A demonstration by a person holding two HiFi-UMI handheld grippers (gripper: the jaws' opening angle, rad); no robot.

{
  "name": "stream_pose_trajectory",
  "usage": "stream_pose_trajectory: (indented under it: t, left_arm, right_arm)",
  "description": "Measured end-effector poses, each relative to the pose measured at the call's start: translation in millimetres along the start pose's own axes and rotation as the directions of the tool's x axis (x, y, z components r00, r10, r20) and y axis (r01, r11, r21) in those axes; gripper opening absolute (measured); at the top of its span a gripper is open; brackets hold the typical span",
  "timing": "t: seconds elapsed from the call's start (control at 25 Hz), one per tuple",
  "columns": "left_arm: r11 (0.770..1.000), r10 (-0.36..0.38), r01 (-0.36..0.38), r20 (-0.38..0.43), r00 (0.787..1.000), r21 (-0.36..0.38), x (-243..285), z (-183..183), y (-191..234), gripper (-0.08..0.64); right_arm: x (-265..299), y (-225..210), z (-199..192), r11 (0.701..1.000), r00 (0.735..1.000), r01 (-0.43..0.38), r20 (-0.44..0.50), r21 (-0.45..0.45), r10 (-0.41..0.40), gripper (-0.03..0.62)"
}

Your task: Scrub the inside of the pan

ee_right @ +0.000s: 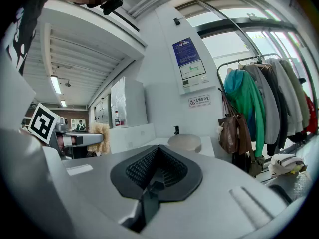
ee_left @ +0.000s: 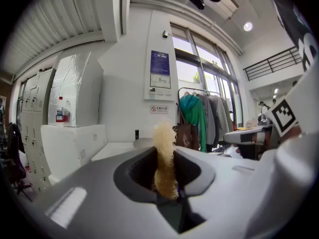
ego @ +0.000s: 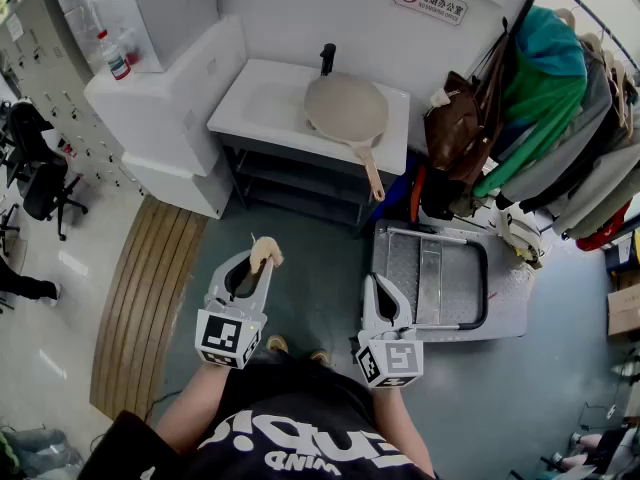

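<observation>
On the white counter (ego: pixel 250 108) ahead sits the pan (ego: pixel 346 108), well apart from the 2 grippers. The left gripper (ego: pixel 257 268) is clamped on a tan sponge (ego: pixel 265 252), and the right gripper (ego: pixel 377 284) is closed on nothing.

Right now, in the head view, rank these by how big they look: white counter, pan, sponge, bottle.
1. white counter
2. pan
3. sponge and bottle look alike; the sponge sits nearer the camera, so no ranking between them.
</observation>
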State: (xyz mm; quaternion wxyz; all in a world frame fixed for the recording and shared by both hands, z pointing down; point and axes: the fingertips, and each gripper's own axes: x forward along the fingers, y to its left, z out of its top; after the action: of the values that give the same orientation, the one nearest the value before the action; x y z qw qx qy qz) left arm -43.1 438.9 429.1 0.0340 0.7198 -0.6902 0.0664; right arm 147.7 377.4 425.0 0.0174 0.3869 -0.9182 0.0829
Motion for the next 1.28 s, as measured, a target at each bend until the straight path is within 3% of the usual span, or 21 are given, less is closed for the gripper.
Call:
stream_pose_trajectory:
  t: [0.68,1.28]
  left_arm:
    - [0.999,-0.04,0.04,-0.02,0.999,-0.009,-1.5,-9.3,13.3,0.067]
    - [0.995,-0.103,0.102,-0.016,0.995,-0.019,1.3,-29.8,40.2,0.067]
  right_arm:
    - [2.5,26.3,-5.5,0.999,0.999,-0.032,0.011,0.004,0.032,0.008]
    - [6.3,43.2,-18.3,1.0,0.999,0.018,0.029,-0.014,-0.017,0.008]
